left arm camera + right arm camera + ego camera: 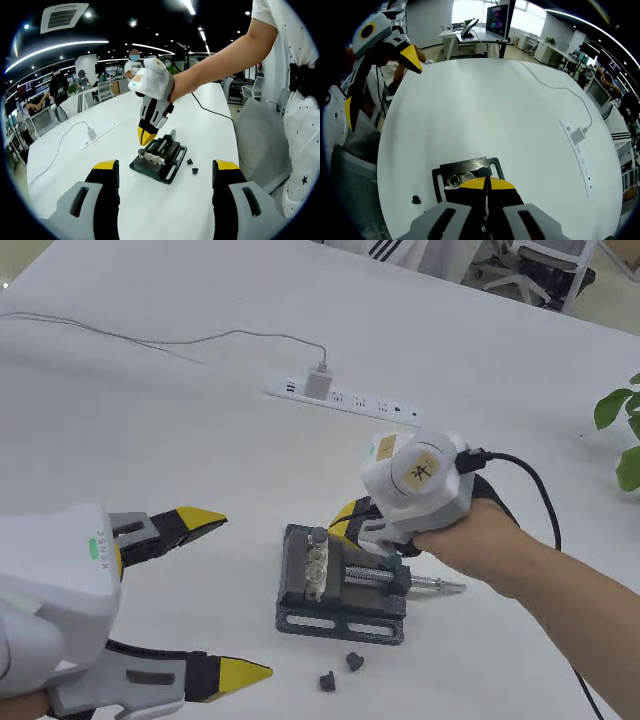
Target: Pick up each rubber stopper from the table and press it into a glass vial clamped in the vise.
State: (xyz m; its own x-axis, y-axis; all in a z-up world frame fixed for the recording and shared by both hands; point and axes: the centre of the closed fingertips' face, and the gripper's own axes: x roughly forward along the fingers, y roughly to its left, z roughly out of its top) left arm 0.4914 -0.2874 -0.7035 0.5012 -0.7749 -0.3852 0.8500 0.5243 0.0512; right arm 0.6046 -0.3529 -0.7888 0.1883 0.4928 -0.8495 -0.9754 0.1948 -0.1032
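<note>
A small black vise stands on the white table and clamps glass vials in a row. My right gripper hangs just above the vise's far side with its yellow tips shut together; I see nothing between them. From the right gripper view the tips sit over the vise, next to the vials' open mouths. Two dark rubber stoppers lie on the table in front of the vise. My left gripper is wide open, left of the vise, holding nothing.
A white power strip with a plugged-in charger and a thin cable lies further back on the table. A black cable trails from the right gripper. Green plant leaves reach in at the right edge. An office chair stands beside the table.
</note>
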